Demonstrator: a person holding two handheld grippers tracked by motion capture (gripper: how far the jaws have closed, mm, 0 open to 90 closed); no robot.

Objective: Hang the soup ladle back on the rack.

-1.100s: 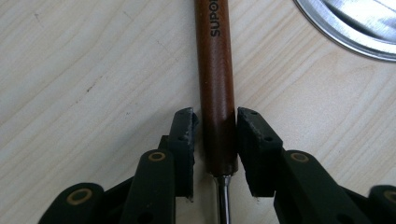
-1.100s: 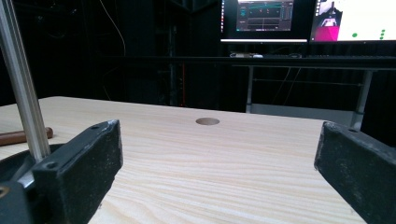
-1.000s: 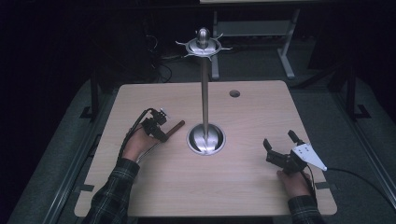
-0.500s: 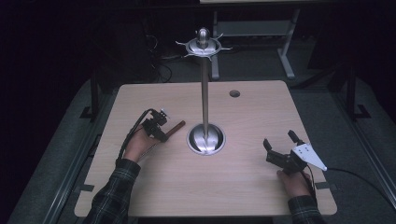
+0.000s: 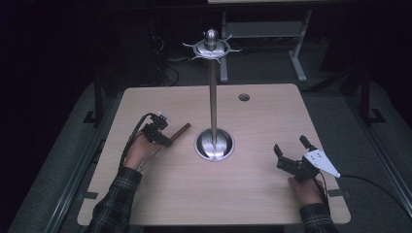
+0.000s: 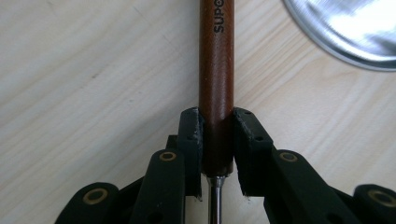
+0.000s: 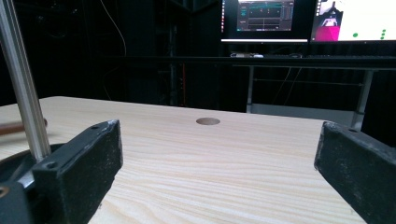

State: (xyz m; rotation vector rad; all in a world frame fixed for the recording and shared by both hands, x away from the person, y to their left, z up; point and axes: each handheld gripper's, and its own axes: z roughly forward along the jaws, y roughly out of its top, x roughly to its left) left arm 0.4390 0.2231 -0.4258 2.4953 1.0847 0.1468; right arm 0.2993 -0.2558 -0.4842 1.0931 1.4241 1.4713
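- High view: the left gripper (image 5: 163, 138) has its jaws closed on the near end of a brown-handled utensil (image 5: 180, 132) that lies on the table (image 5: 160, 194). Its long axis runs straight on from the jaws, up and to the right toward the base of the metal stand (image 5: 214, 144). The handle's far end stops just short of that base. The right gripper (image 5: 292, 151) rests well apart on the other side of the stand, so the left hand (image 5: 139, 153) is plainly the nearer one.
- Left gripper view: the pads press both sides of the wooden handle (image 6: 216, 84) close to where it meets a thin metal shank (image 6: 215, 200). The handle points dead ahead between the jaws. The rim of the stand's base (image 6: 348, 32) sits ahead and to the right.
- Right gripper view: the jaws stand wide apart with nothing between them. The stand's pole (image 7: 21, 88) rises to the left of them.
- Against the earlier frames: the left jaws have just been closing onto the handle; the utensil lies in the same place, and the right gripper has kept still.
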